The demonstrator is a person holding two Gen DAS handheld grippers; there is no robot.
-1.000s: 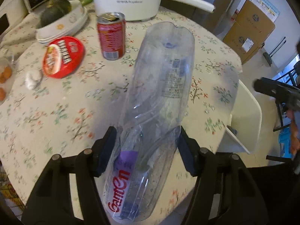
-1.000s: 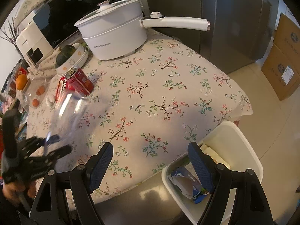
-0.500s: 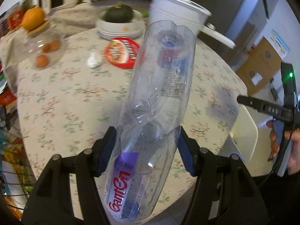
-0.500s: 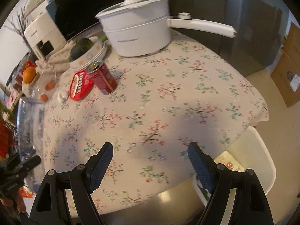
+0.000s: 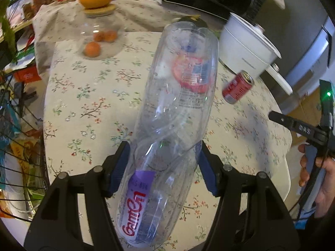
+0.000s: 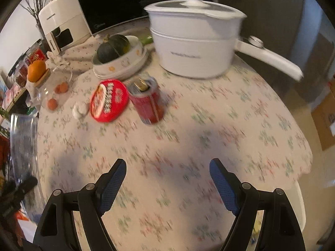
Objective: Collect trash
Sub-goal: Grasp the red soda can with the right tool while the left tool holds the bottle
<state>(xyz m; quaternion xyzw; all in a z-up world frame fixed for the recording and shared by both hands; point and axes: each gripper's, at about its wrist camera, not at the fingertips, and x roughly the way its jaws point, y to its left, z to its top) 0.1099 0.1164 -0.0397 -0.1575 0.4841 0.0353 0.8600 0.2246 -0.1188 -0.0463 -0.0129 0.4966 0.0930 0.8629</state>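
White lidded pot (image 6: 194,48) on floral tablecloth (image 6: 209,136), squash in bowl (image 6: 117,52), orange (image 6: 36,71) on jar lid

tablecloth (image 6: 188,138) blurred | bottle (image 6: 23,146) cut off at left edge | bin (image 6: 298,205) mostly hidden

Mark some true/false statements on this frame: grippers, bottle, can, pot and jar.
1. The left gripper is shut on the bottle. True.
2. The right gripper holds the can. False: it is open with nothing between its fingers, and the can stands on the table.
3. The can lies on its side. False: it stands upright beside the red lid.
4. The pot has its lid on. True.
5. An orange sits on top of the jar. True.
6. The bottle is full of water. False: it looks empty and dented.
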